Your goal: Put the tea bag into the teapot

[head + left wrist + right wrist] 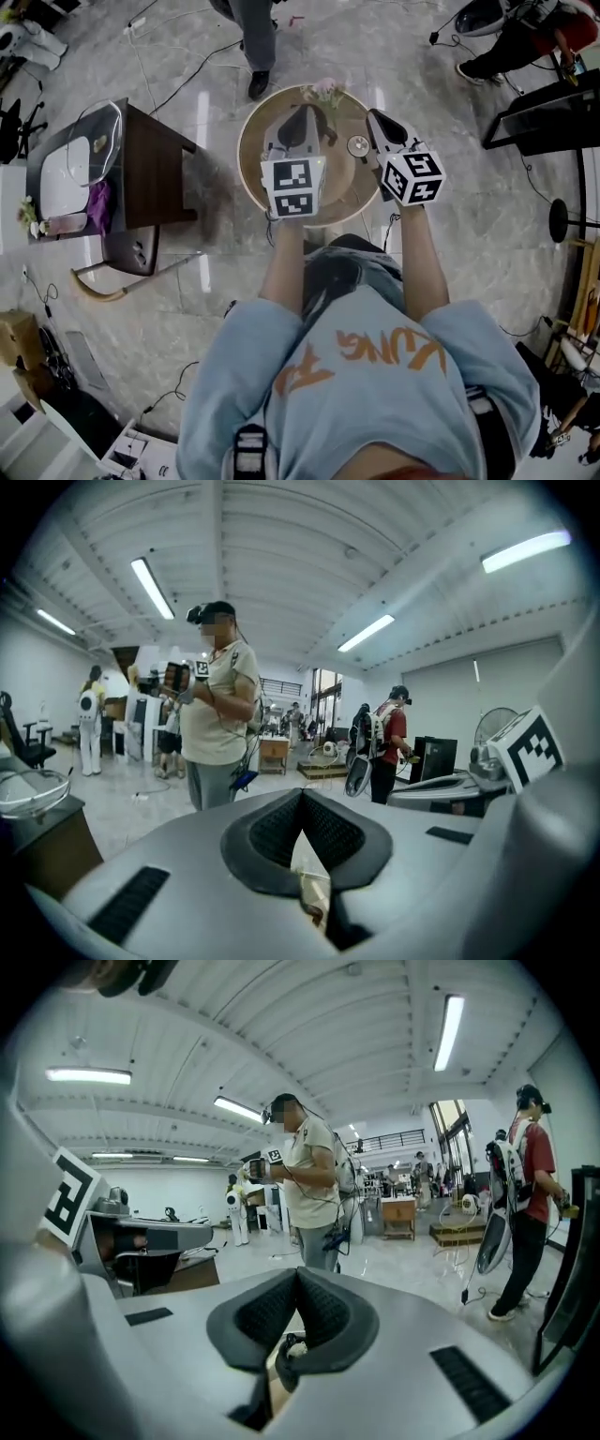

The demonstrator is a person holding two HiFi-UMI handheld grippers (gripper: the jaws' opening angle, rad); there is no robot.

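Seen from the head view, both grippers hang over a round wooden surface, side by side and pointing away from the person. The left gripper lies over the middle and the right gripper towards the right edge. A small round disc-like thing lies on the surface between them, and a sprig of flowers stands at the far rim. A dark shape peeks from under the left gripper, too hidden to name. In the left gripper view the jaws are pressed together at their tips. A pale scrap with a brown spot shows in the gap behind them, and I cannot tell whether it is the tea bag or the surface below. In the right gripper view the jaws are likewise pressed together. A dark curved loop with a small white bit sits just under them, but whether they pinch it is not clear. The teapot is not plain in any view. A standing person in a light shirt faces the grippers.
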